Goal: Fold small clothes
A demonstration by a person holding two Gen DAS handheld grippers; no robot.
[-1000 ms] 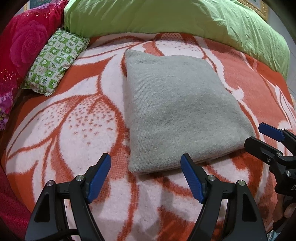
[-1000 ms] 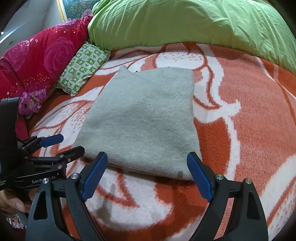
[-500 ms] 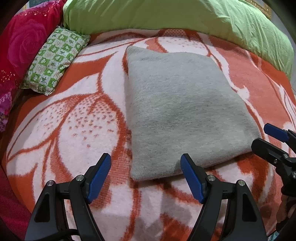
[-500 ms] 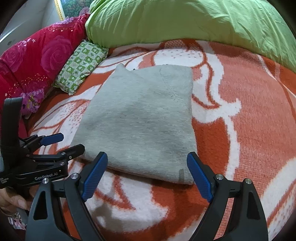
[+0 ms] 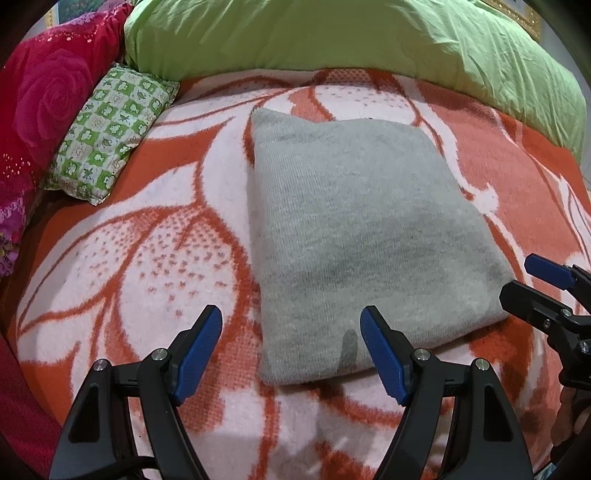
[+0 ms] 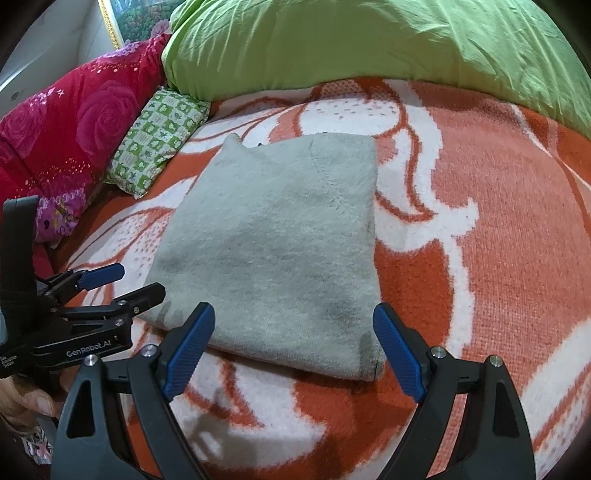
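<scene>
Spread across nearly the whole view, an orange-and-white flowered blanket (image 5: 155, 258), bed-wide and flat; piled along its far edge, a lime-green duvet (image 5: 332, 33), bulky and creased; to the far left, a crimson rose-print quilt (image 5: 40, 96), bunched up against the green one; tucked just beside that, a small green-and-white checked pillow (image 5: 107, 133), lying tilted on the blanket's edge; in the middle of the blanket, the grey knitted garment (image 5: 354, 229), already folded into a neat, roughly square stack, a seam line showing near its far corner in the right wrist view, its near edge closest to both tools; poised just short of that near edge, the left gripper (image 5: 291, 343), blue pads spread wide with the garment's near left corner showing between them but untouched, nothing grasped; likewise the right gripper (image 6: 293, 341), released and wide, framing the garment's near right corner without contact; at the bottom left of the right wrist view, a person's fingertips (image 6: 33, 400) curled under the left tool's handle.
</scene>
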